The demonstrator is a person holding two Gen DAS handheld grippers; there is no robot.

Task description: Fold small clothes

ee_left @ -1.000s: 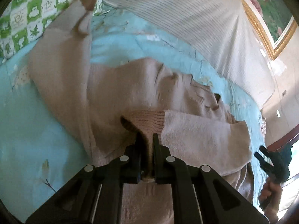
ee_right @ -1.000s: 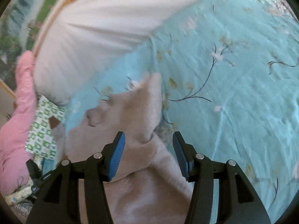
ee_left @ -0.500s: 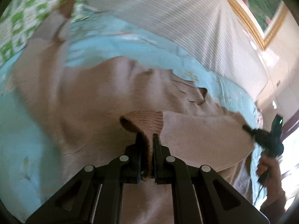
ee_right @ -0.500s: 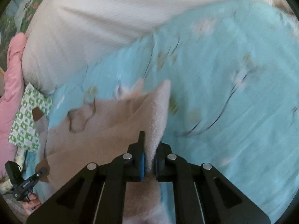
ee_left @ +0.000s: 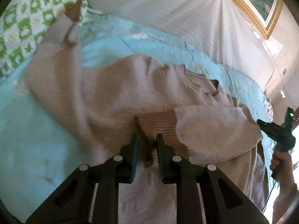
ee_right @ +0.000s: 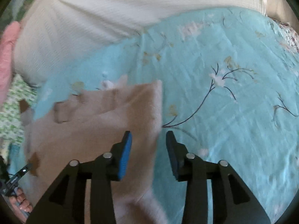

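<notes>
Sweater (ee_left: 115,97) lies flat on turquoise bedsheet (ee_right: 224,112), one sleeve folded across body. Left gripper (ee_left: 146,145) jaws opening, narrow gap, ribbed cuff (ee_left: 158,125) between them, pads clear. Right gripper (ee_right: 148,143) jaws opening, moderate gap over sweater's folded edge, not gripping.

Close wrist views (shared sweater (ee_left: 115,93))

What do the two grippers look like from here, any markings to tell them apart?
Both are black, with angular fingers and silver pivot bolts. The right gripper has bright blue pads. The left gripper has darker pads. In the left view, the right one carries a small green light.
</notes>
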